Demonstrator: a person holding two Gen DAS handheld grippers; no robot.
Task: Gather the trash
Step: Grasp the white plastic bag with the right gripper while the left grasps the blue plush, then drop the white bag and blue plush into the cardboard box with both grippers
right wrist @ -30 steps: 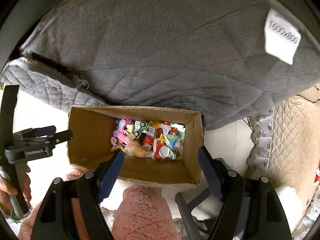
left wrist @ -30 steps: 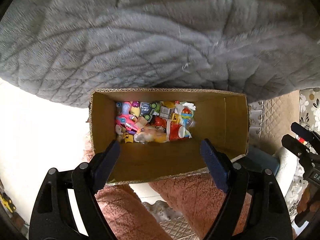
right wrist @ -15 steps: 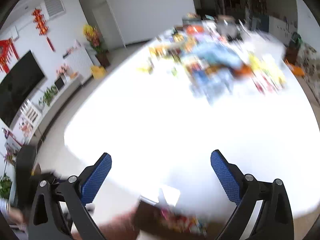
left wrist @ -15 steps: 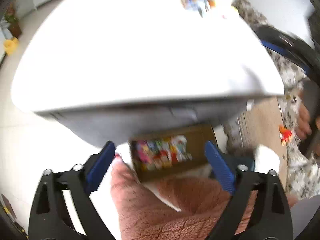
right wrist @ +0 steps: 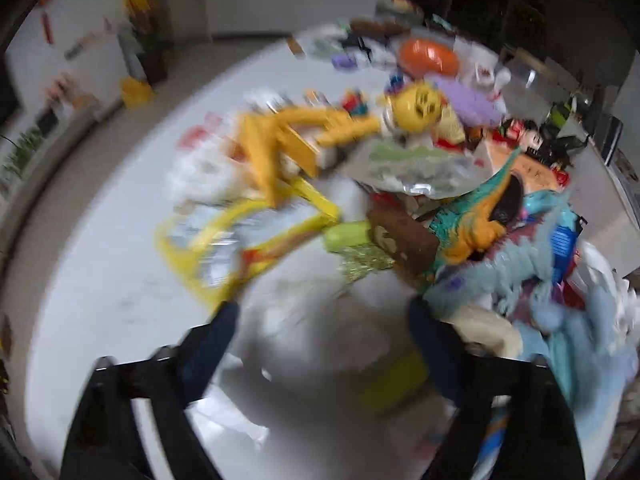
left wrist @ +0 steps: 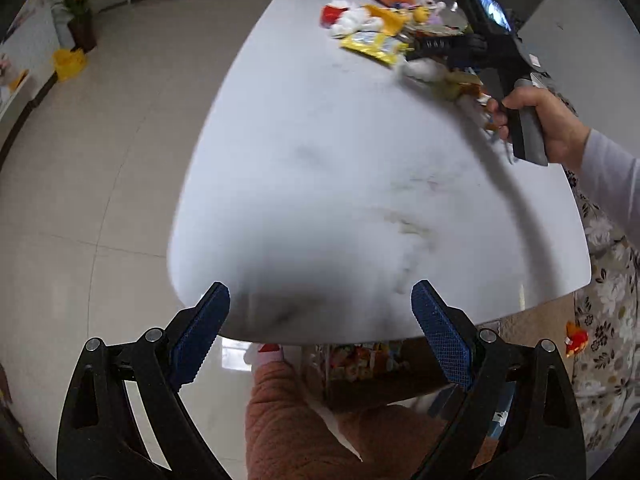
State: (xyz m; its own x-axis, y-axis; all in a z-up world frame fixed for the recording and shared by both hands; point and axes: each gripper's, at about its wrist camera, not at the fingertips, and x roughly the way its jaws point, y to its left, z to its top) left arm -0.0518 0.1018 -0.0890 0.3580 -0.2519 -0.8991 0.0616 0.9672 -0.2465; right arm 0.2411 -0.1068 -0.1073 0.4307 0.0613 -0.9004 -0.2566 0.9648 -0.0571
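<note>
Left gripper point(left wrist: 320, 312) over near edge of white table point(left wrist: 320, 168), jaws spread wide, nothing between the blue pads. Right gripper point(right wrist: 324, 320) above the trash pile point(right wrist: 380, 184) at far end of table, jaws closing, nothing visibly gripped (frame heavily blurred). Pile: yellow wrapper point(right wrist: 224, 240), brown wrapper point(right wrist: 400, 240), orange ball point(right wrist: 430, 58), mixed with toys. Cardboard box point(left wrist: 372, 368) of colourful bits below table edge, beside pink sleeve point(left wrist: 288, 420). Right hand point(left wrist: 540, 120) gripping grey handle.
</note>
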